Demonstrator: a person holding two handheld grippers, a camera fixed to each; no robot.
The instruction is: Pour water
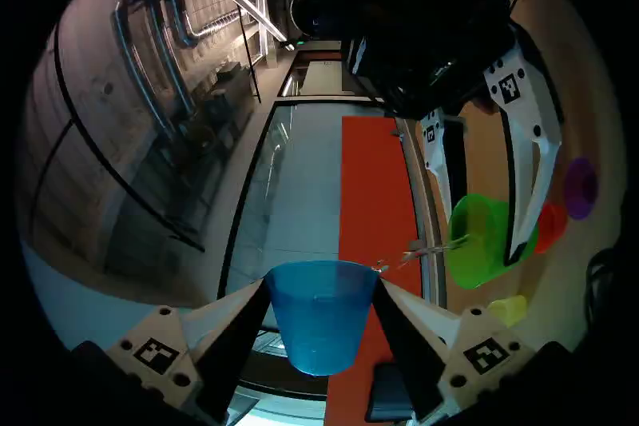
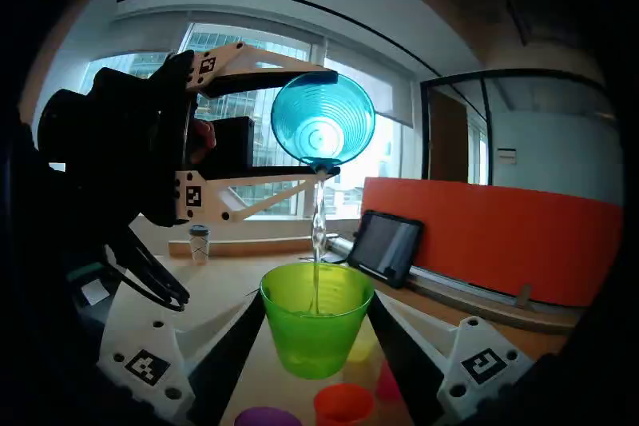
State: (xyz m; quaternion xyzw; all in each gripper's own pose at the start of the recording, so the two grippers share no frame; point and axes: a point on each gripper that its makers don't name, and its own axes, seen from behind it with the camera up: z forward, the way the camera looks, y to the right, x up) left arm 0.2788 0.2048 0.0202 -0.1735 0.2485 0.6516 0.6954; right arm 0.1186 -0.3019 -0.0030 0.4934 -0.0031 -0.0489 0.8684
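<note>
Mid-pour right now. Gripping the blue cup with the left gripper, jaws pressed on both sides of it, tipped well over. Gripping the green cup with the right gripper the same way, jaws snug on either side, kept upright. Can't tell whether it's resting on the table or lifted a bit off it.

Main thing to watch: blue lip straight above the green mouth, clearly apart, joined only by a thin stream of water landing around the middle of the green cup. Long axis of the blue cup near horizontal, mouth facing the right gripper; green axis vertical. In the left gripper view, green cup off to the right rather than dead ahead, so better to line up by the lip than by the jaws.

Looks only partly filled so far, so probably more tipping to come. Would go slow and keep that lip centred, with a purple cup and a red cup sitting just below to catch any splash.

Writing: nothing readable. Just black-and-white square markers on the grippers, no brand on either cup. Dark tablet propped near an orange divider. Small sign on the far wall, too tiny to make out.
</note>
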